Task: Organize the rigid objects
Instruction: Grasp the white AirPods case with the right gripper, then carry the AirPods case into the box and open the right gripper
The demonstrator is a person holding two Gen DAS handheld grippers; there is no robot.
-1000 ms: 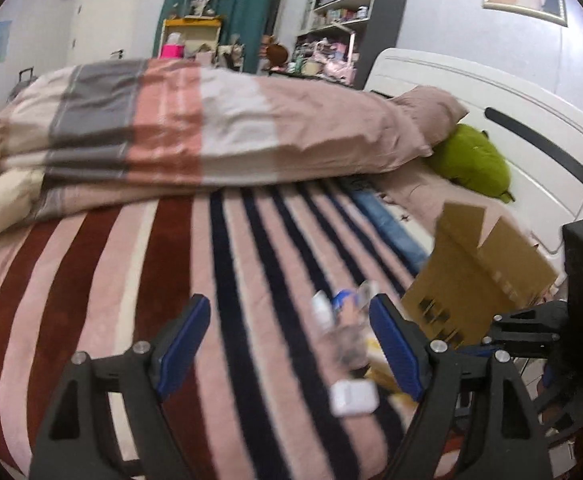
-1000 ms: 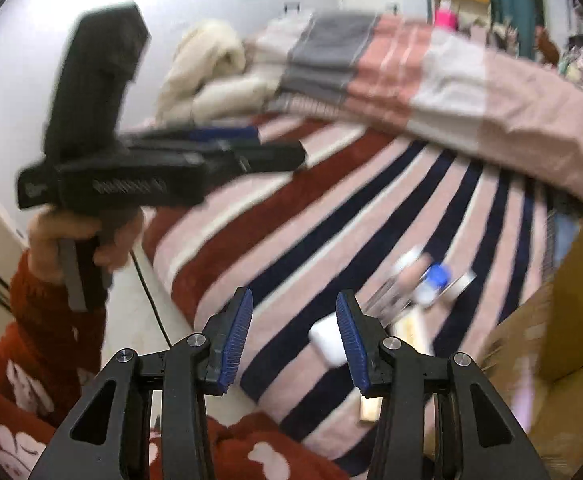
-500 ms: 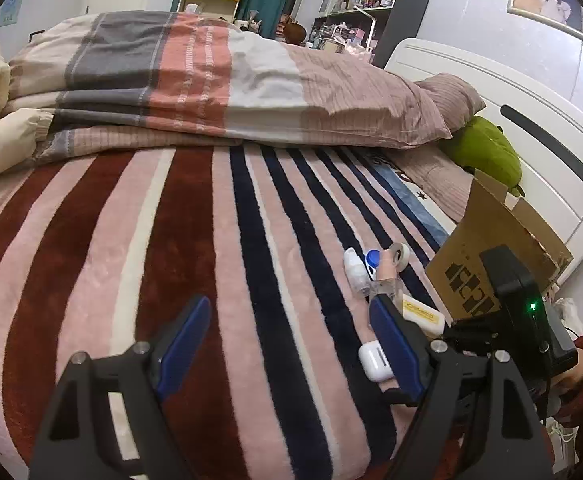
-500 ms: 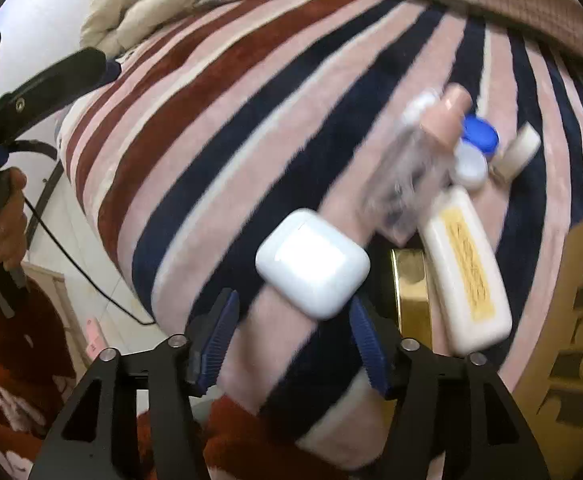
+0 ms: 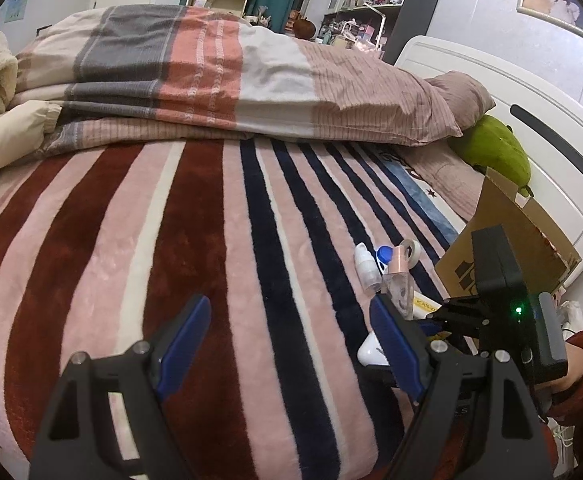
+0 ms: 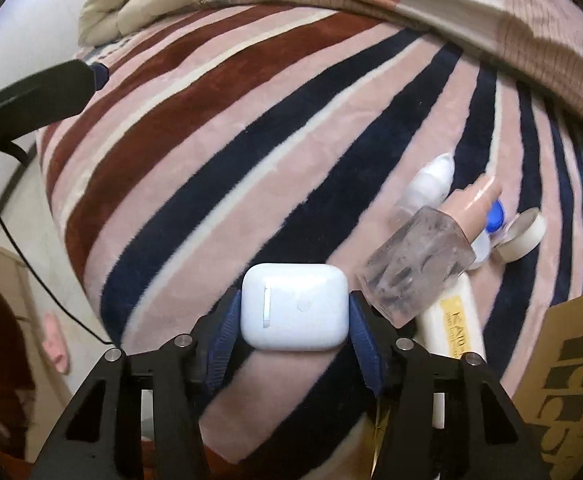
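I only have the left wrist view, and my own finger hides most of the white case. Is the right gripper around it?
Observer: Yes. The case sits between the right gripper's jaws, which are closing. The pads meet both its sides.
Operator: Is it lifted?
Observer: No, it looks flat on the blanket.
Operator: Anything crowding it?
Observer: The clear bottle lies just right of the right finger, resting over the white tube.
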